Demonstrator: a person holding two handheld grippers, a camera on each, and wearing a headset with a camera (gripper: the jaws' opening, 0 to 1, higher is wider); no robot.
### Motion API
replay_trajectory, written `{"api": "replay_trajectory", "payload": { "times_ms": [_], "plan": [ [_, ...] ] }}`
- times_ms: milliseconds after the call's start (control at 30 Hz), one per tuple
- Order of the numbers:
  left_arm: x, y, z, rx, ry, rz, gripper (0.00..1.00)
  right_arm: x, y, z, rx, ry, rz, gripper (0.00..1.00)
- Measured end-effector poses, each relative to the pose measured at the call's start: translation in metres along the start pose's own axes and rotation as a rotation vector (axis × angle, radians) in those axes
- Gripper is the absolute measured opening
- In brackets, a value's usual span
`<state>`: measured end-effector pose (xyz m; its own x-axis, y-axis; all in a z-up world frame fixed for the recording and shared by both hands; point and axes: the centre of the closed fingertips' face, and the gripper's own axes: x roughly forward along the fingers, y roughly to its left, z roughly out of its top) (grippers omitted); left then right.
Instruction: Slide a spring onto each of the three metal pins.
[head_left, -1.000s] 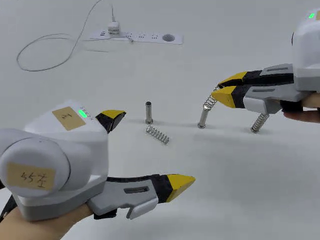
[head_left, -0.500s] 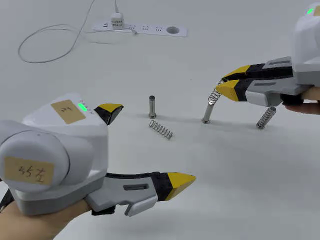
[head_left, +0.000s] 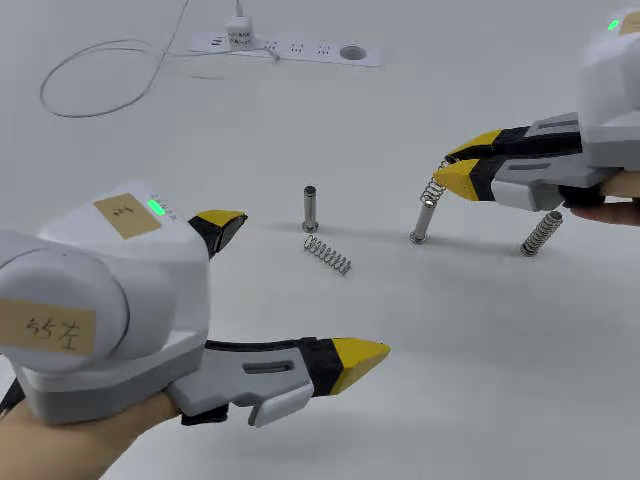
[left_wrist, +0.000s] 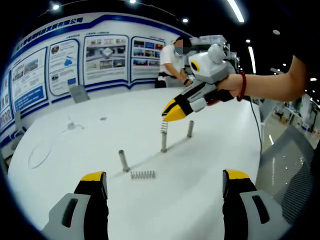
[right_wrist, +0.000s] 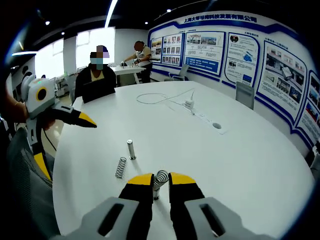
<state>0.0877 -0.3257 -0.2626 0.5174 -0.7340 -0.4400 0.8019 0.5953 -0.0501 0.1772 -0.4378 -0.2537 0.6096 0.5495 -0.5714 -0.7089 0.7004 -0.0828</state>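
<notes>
Three metal pins stand on the white table. The left pin (head_left: 310, 208) is bare, and a loose spring (head_left: 328, 254) lies just in front of it. My right gripper (head_left: 455, 172) is shut on a spring (head_left: 432, 190) at the top of the middle pin (head_left: 421, 222). The right pin (head_left: 540, 233) has a spring around it. My left gripper (head_left: 290, 290) hovers open and empty near the front left. The right gripper view has the pinched spring (right_wrist: 160, 177), the bare pin (right_wrist: 131, 149) and the loose spring (right_wrist: 120, 167).
A white power strip (head_left: 290, 47) and a looping cable (head_left: 100, 70) lie at the far side of the table. People sit or stand beyond the table's far edge (right_wrist: 97, 75). Display boards line the wall.
The head camera has shifted a little. My right gripper stays at the middle pin's top with the spring, barely moved. My left gripper stays open in place.
</notes>
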Motion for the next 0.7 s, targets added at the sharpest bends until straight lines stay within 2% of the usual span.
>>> {"api": "replay_trajectory", "payload": {
  "times_ms": [67, 200, 333, 700],
  "plan": [
    [0.0003, -0.0005, -0.0005, -0.003, -0.001, -0.002, 0.97, -0.0005, -0.0005, -0.0006, -0.038, 0.012, -0.006, 0.13],
    [0.0017, -0.0016, -0.0018, -0.002, 0.003, -0.008, 0.97, -0.0006, -0.0002, -0.0005, -0.039, 0.014, -0.001, 0.13],
    [0.0025, -0.002, -0.0013, -0.002, 0.0, -0.011, 0.97, -0.0001, -0.0035, -0.0028, -0.072, 0.036, -0.009, 0.13],
    [0.0012, 0.0007, -0.0042, -0.003, 0.005, -0.008, 0.97, 0.0051, 0.0003, -0.0067, -0.096, 0.059, 0.009, 0.13]
  ]
}}
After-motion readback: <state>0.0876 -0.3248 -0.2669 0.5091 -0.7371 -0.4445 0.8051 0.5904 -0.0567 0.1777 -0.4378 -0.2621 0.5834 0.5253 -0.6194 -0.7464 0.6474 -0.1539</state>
